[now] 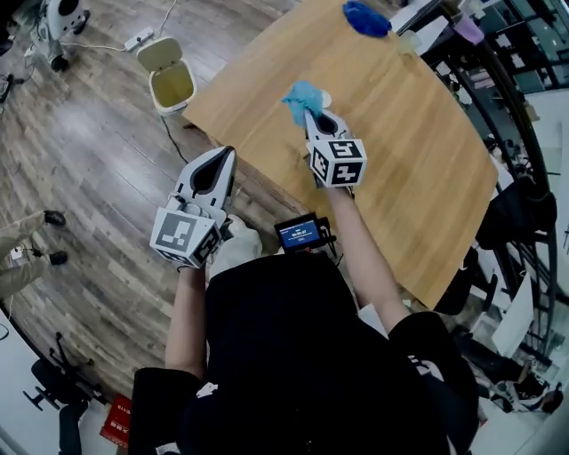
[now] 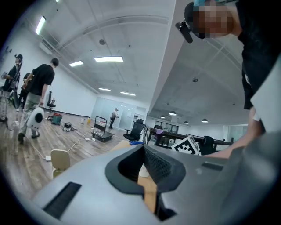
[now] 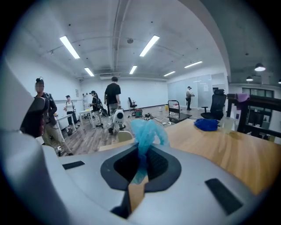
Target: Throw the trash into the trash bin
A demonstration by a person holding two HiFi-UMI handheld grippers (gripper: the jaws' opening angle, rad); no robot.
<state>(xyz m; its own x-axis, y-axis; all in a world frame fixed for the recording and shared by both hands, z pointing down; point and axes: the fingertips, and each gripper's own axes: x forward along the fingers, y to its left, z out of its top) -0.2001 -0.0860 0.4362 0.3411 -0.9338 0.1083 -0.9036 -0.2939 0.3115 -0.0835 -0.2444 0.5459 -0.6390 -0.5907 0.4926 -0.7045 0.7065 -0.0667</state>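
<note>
Right gripper view is showing the right claw (image 3: 139, 166) closed tight on a light-blue crumpled plastic scrap (image 3: 147, 132). The pads are pinching its lower tail while the loose bulk is standing up above the jaws. A pinch this low is probably enough for something so light, and it is leaving the wad free to fall once the jaws part.

In the head view, that claw (image 1: 308, 114) is hanging above the pale wooden tabletop (image 1: 409, 142), well apart from the cream-coloured plastic trash bin (image 1: 169, 78). The bin is standing on the grey plank floor (image 1: 89, 178) just off the tabletop's corner with its lid flipped up, so its mouth is lying ready for a drop from above. The scrap is clear of the wood but not yet over the bin, and by my reading the stretch across that corner is what is left to cover.

The left claw (image 2: 143, 170) is closed too, with nothing between its pads. In the head view it is hovering at the tabletop's edge, nearer the bin than the right claw is, seemingly idle since one claw is managing the scrap. A dark-blue crumpled heap (image 1: 366, 18) is lying at the tabletop end farthest from the bin, possibly more trash waiting its turn.
</note>
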